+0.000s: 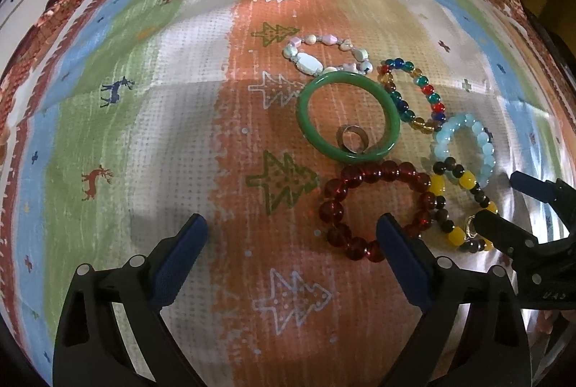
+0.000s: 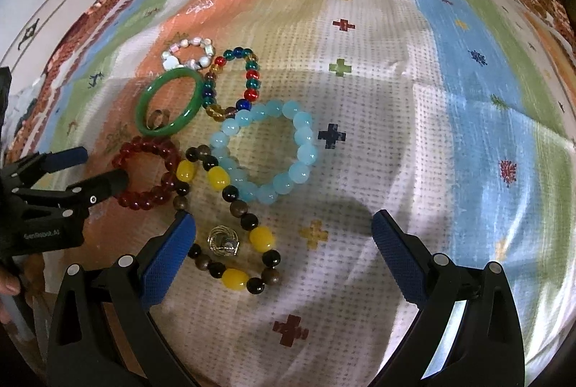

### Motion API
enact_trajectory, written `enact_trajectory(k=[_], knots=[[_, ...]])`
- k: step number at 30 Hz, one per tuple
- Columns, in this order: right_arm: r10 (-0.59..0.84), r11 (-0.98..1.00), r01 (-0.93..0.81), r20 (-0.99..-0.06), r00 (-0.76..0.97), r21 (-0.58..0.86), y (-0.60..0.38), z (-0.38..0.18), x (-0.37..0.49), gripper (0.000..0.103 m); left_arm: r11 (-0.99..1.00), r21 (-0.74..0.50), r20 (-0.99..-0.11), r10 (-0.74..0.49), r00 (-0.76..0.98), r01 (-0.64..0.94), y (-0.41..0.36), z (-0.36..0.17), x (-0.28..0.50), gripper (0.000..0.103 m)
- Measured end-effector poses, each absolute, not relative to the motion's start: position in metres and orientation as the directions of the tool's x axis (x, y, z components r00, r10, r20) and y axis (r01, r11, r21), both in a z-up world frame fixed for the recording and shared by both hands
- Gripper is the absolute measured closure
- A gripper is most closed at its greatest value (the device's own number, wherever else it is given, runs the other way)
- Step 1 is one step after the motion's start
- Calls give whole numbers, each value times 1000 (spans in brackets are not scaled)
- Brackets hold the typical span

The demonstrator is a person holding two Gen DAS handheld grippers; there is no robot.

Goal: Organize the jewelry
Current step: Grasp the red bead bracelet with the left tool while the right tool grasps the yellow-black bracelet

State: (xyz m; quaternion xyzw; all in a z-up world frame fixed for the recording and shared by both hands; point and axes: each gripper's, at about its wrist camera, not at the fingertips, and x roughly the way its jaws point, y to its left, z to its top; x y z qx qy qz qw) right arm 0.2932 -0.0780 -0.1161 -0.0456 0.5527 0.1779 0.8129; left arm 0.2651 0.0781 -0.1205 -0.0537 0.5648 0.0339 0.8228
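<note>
Below, both grippers are hovering with fingers spread: left gripper (image 1: 291,232) beside the red bracelet (image 1: 378,210), right gripper (image 2: 284,228) straddling the yellow-and-brown bracelet (image 2: 230,225).

In the right wrist view, small pale lettering on the black body of the left gripper (image 2: 104,167), at the near left, seems to read "GenRobot.AI". Similar lettering on the right gripper (image 1: 500,196) is too blurred to read.

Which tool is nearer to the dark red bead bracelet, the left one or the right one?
Left. The left tool has one finger over the dark red bead bracelet. The right tool is beside it, above the yellow-and-brown bracelet.
</note>
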Motion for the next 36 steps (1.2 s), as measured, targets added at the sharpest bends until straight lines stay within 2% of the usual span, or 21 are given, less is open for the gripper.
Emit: enact_trajectory(k=[2,6,12,15,17,19,22,23,36], knots=[[233,934,-336,-916,328,117,-79,-116,294,4,992,-43,-931,2,365,-116,78,-122,266,12],[232,934,-338,-916,328,116,-77,-118,295,4,994,0,-927,41,372,-111,76,-124,268,19],[195,942,-325,-919,344,78,-83,-118,294,23,996,26,-918,58,391,-87,73,-120,266,51],[164,941,-336,-919,357,37,-84,-117,292,39,997,25,-918,54,393,-79,73,-120,265,64],[162,942,-334,-918,363,35,-87,-116,292,61,997,6,-919,33,393,-71,75,-119,265,74],[176,944,-326,-918,355,55,-90,-115,293,71,997,-20,-920,8,391,-69,76,-120,265,89],[192,943,-325,-917,350,74,-92,-115,293,88,996,-50,-921,-16,389,-78,79,-120,265,90],[201,942,-325,-916,348,84,-93,-115,293,90,995,-59,-921,-23,388,-80,81,-119,265,90],[262,926,-361,-879,397,113,-90,-82,274,91,990,-119,-891,-71,449,-80,75,-90,247,90]])
